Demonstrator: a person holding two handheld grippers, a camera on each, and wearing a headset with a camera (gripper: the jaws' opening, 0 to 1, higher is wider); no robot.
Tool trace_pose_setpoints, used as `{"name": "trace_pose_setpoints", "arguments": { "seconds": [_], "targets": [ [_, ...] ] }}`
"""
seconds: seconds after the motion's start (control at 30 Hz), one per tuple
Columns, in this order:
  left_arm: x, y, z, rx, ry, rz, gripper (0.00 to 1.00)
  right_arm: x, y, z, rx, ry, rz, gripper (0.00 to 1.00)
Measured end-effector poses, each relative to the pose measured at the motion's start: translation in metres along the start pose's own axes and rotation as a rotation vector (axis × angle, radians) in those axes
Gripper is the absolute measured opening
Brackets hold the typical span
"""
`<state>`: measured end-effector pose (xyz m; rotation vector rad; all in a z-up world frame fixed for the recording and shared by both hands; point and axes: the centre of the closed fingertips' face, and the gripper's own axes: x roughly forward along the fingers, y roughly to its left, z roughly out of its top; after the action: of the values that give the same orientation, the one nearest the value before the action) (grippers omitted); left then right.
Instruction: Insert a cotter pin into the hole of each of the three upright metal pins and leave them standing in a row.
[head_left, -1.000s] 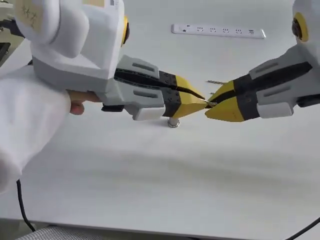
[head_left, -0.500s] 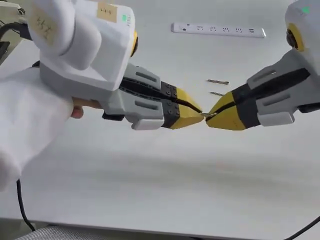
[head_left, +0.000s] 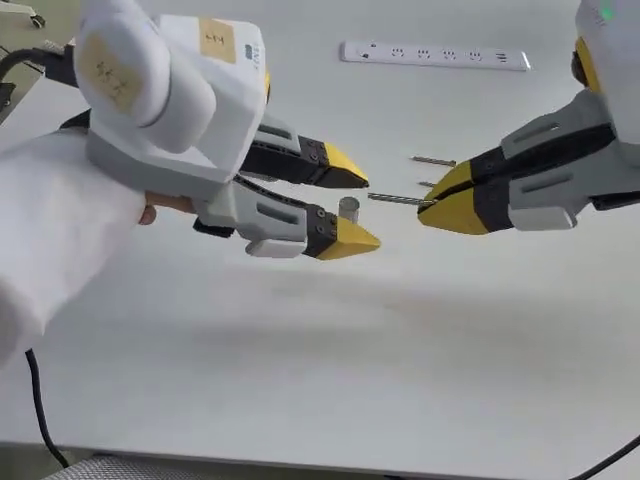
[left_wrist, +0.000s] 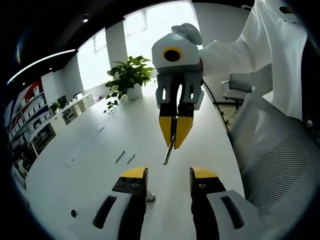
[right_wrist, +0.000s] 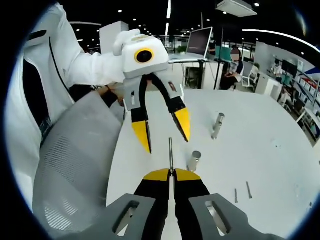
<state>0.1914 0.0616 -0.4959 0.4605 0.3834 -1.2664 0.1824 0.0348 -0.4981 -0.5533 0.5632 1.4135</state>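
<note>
Your left gripper (head_left: 370, 212) had its jaws wide open, with the upright pin (head_left: 349, 208) just by their tips, well in from the worktop's (head_left: 300, 350) near edge. That pin looked short, stiff and light enough to tip, so a hold low on its shaft, clear of the hole, seemed best. Your right gripper (head_left: 424, 207) had its jaws clamped on one end of a cotter (head_left: 398, 199). It looked like thin, slick wire, with its free end aimed at the pin.
</note>
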Motion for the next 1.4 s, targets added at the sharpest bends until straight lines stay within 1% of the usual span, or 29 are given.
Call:
{"name": "trace_pose_setpoints", "arguments": {
  "seconds": [0.03, 0.07, 0.1, 0.17, 0.2, 0.33, 0.37, 0.4, 0.43, 0.47, 0.53, 0.57, 0.63, 0.7, 0.73, 0.77, 0.83, 0.9, 0.93, 1.03, 1.07, 1.17, 1.23, 1.4],
  "targets": [
    [0.001, 0.002, -0.001, -0.003, 0.002, 0.003, 0.40, 0.001, -0.002, -0.002, 0.002, 0.004, -0.006, 0.00],
    [0.003, 0.009, -0.007, -0.032, 0.016, 0.018, 0.43, 0.005, -0.006, -0.008, 0.019, 0.014, -0.024, 0.00],
    [0.005, 0.012, -0.012, -0.051, 0.027, 0.022, 0.45, 0.007, -0.009, -0.011, 0.026, 0.016, -0.037, 0.00],
    [0.008, 0.017, -0.019, -0.047, 0.045, 0.014, 0.46, 0.014, -0.016, -0.018, 0.030, 0.034, -0.068, 0.00],
    [0.011, 0.018, -0.023, -0.049, 0.054, 0.009, 0.45, 0.016, -0.018, -0.023, 0.048, 0.049, -0.080, 0.00],
    [0.017, 0.020, -0.028, -0.060, 0.073, 0.002, 0.39, 0.029, -0.021, -0.031, 0.061, 0.052, -0.091, 0.00],
    [0.020, 0.023, -0.032, -0.064, 0.086, 0.007, 0.37, 0.032, -0.021, -0.033, 0.061, 0.054, -0.092, 0.00],
    [0.021, 0.025, -0.034, -0.078, 0.092, 0.012, 0.33, 0.035, -0.022, -0.035, 0.063, 0.055, -0.096, 0.00],
    [0.023, 0.030, -0.038, -0.109, 0.103, 0.023, 0.28, 0.037, -0.023, -0.036, 0.066, 0.054, -0.099, 0.00],
    [0.025, 0.033, -0.040, -0.099, 0.106, 0.027, 0.25, 0.039, -0.025, -0.036, 0.076, 0.050, -0.107, 0.00],
    [0.026, 0.037, -0.042, -0.098, 0.110, 0.032, 0.24, 0.041, -0.027, -0.038, 0.080, 0.050, -0.117, 0.00],
    [0.027, 0.037, -0.043, -0.104, 0.113, 0.020, 0.24, 0.042, -0.028, -0.039, 0.086, 0.049, -0.121, 0.00],
    [0.030, 0.037, -0.046, -0.089, 0.126, 0.013, 0.23, 0.042, -0.030, -0.041, 0.093, 0.052, -0.126, 0.00],
    [0.031, 0.036, -0.047, -0.087, 0.131, -0.001, 0.22, 0.043, -0.031, -0.045, 0.083, 0.059, -0.132, 0.00],
    [0.033, 0.035, -0.048, -0.096, 0.131, -0.011, 0.20, 0.045, -0.033, -0.047, 0.086, 0.059, -0.133, 0.00],
    [0.034, 0.036, -0.048, -0.102, 0.131, -0.010, 0.19, 0.045, -0.034, -0.048, 0.086, 0.058, -0.135, 0.00],
    [0.036, 0.037, -0.051, -0.132, 0.143, -0.008, 0.17, 0.046, -0.035, -0.048, 0.081, 0.062, -0.138, 0.00],
    [0.037, 0.038, -0.052, -0.119, 0.151, -0.006, 0.13, 0.047, -0.037, -0.048, 0.081, 0.065, -0.139, 0.00],
    [0.036, 0.041, -0.053, -0.092, 0.158, 0.000, 0.11, 0.047, -0.038, -0.048, 0.081, 0.065, -0.139, 0.00],
    [0.036, 0.040, -0.054, -0.093, 0.158, -0.018, 0.11, 0.048, -0.040, -0.048, 0.078, 0.067, -0.141, 0.00],
    [0.036, 0.040, -0.054, -0.065, 0.161, -0.029, 0.11, 0.049, -0.042, -0.048, 0.075, 0.069, -0.138, 0.00],
    [0.036, 0.040, -0.054, -0.037, 0.163, -0.037, 0.11, 0.050, -0.044, -0.047, 0.056, 0.074, -0.134, 0.00],
    [0.036, 0.040, -0.054, -0.044, 0.165, -0.036, 0.11, 0.052, -0.045, -0.045, 0.045, 0.078, -0.129, 0.00],
    [0.036, 0.040, -0.055, -0.038, 0.167, -0.037, 0.11, 0.059, -0.047, -0.041, 0.009, 0.087, -0.112, 0.00]
  ]
}}
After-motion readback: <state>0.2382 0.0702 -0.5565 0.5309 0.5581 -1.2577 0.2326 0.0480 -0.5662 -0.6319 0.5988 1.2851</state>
